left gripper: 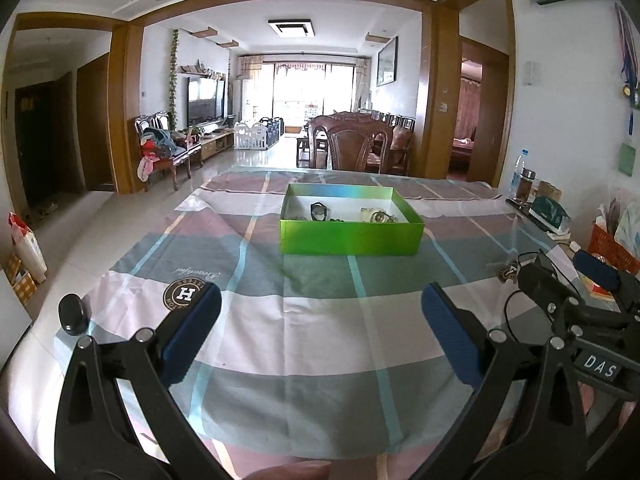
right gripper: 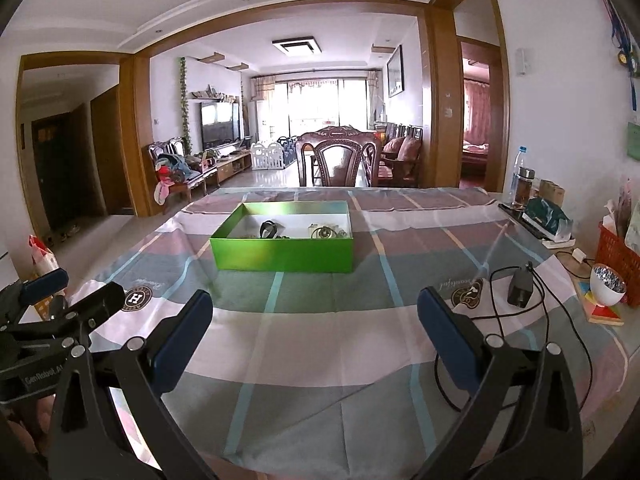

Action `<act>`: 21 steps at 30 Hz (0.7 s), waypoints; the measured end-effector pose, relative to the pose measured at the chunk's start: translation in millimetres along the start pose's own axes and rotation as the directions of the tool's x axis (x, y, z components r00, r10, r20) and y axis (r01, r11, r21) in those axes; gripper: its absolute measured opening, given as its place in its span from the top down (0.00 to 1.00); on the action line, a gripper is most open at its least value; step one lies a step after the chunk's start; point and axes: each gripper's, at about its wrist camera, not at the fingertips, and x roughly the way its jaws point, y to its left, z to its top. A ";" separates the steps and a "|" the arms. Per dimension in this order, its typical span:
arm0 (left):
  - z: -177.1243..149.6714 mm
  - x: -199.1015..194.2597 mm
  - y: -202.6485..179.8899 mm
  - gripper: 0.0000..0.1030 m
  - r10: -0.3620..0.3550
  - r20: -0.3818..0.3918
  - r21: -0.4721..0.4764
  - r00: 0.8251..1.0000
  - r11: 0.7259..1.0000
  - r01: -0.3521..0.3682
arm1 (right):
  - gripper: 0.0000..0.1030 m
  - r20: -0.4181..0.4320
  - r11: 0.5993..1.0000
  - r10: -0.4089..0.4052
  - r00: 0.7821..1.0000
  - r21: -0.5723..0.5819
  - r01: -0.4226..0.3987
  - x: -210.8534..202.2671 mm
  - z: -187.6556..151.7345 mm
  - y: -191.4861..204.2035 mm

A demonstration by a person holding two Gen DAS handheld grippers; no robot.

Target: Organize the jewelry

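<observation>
Both hand-held grippers, left [left gripper: 320,312] and right [right gripper: 314,314], hover wide and empty over the table [left gripper: 320,352], well short of the box [left gripper: 351,236] holding jewelry [left gripper: 379,216]; tangled pieces might snag together when lifted

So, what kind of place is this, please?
Most likely a home's dining area: a table under a checked pastel tablecloth, a carved dark wooden chair behind it, and a living room with a flat black television beyond.

Bright balcony window [left gripper: 308,88] lights wood-trimmed room, carved chairs [left gripper: 352,148].
</observation>
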 end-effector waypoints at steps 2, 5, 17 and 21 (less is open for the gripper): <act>0.4 0.5 0.9 0.04 0.001 0.000 0.000 1.000 1.000 -0.001 | 0.03 0.004 1.000 0.002 1.000 0.003 -0.002 -0.4 -1.3 0.6; 1.2 1.0 3.0 0.04 0.002 0.000 -0.008 1.000 1.000 -0.002 | 0.03 0.005 1.000 -0.001 1.000 0.000 0.001 1.8 -1.8 1.9; 1.8 2.4 2.9 0.04 0.004 -0.002 -0.001 1.000 1.000 -0.004 | 0.03 0.004 1.000 0.000 1.000 0.004 0.000 3.0 -7.9 0.2; 2.2 2.5 2.5 0.04 0.004 -0.004 0.003 1.000 1.000 -0.004 | 0.03 0.003 1.000 -0.004 1.000 0.006 0.004 3.6 -8.9 0.3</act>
